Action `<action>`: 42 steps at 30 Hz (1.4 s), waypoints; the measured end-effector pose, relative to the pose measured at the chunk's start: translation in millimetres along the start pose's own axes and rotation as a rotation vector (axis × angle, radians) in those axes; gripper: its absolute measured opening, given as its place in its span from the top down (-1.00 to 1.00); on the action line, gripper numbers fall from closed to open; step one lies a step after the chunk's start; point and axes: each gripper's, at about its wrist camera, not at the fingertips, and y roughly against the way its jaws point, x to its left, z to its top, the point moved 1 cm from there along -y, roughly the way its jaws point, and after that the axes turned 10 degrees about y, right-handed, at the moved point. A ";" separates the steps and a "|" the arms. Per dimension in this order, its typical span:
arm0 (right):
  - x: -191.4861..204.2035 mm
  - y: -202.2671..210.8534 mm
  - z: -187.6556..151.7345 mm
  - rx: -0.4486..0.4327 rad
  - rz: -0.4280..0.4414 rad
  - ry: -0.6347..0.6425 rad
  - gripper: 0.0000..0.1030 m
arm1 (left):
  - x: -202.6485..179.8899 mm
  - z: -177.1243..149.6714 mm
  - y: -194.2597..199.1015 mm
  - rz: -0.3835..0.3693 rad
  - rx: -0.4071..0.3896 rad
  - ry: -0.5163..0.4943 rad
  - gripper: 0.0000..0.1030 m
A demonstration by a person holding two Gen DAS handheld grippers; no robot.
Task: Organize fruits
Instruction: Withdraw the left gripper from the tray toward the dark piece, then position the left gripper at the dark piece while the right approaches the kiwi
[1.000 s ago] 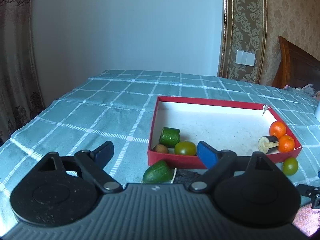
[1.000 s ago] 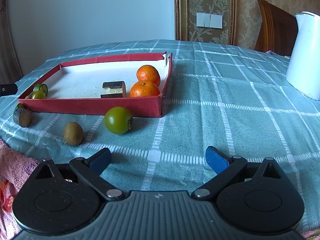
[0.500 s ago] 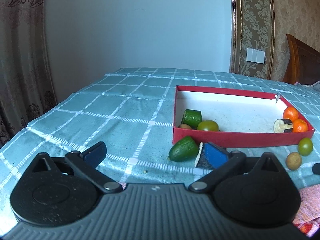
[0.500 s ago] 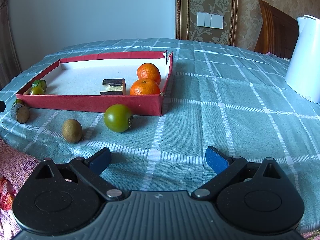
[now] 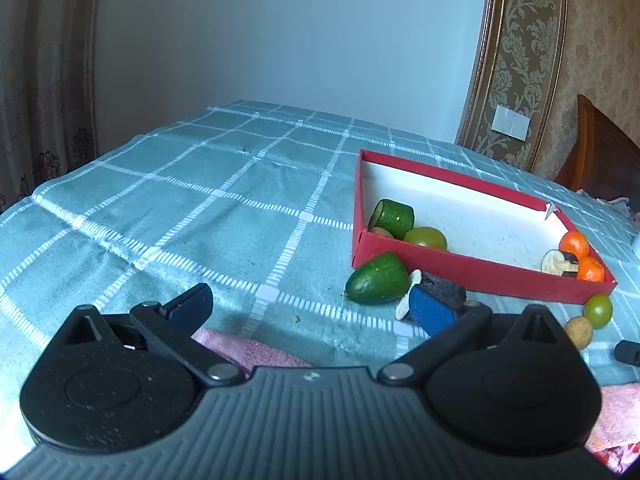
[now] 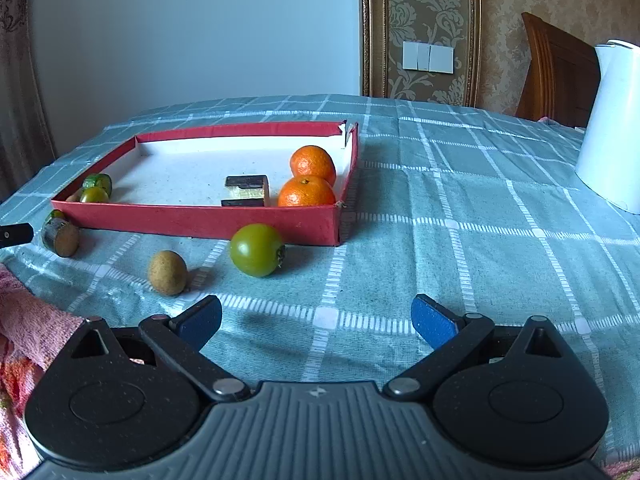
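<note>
A red tray with a white floor holds two oranges, a dark eggplant chunk, a green cucumber piece and a green tomato. Outside its front wall lie a green cucumber end, a dark eggplant piece, a brown kiwi and a green tomato. My left gripper is open and empty, its right fingertip in front of the eggplant piece. My right gripper is open and empty, just short of the kiwi and tomato.
A teal checked cloth covers the table. A white kettle stands at the far right. A pink towel lies at the near edge. A wooden chair stands behind the table.
The left gripper has drawn back and left from the tray and sunk, jaws wider; the tray now sits farther right in its view. The right gripper has stayed put.
</note>
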 end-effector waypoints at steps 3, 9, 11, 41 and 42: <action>6.6 10.4 4.7 -0.044 0.014 0.009 -0.97 | -0.3 -0.4 -0.1 0.000 0.002 0.000 -1.00; 24.3 34.7 19.6 -0.142 0.057 0.042 -0.97 | -4.9 -2.0 1.8 0.014 -0.011 -0.025 -1.00; 30.4 38.4 21.2 -0.159 0.069 0.063 -0.97 | -6.9 -2.5 1.6 0.022 -0.010 -0.037 -1.00; 79.4 -25.2 28.5 -0.011 0.194 0.211 0.24 | -4.4 -3.5 -0.7 -0.008 0.012 -0.026 -1.00; 79.3 -26.4 27.8 -0.008 0.192 0.209 0.25 | -4.5 -3.4 -0.7 -0.008 0.012 -0.026 -1.00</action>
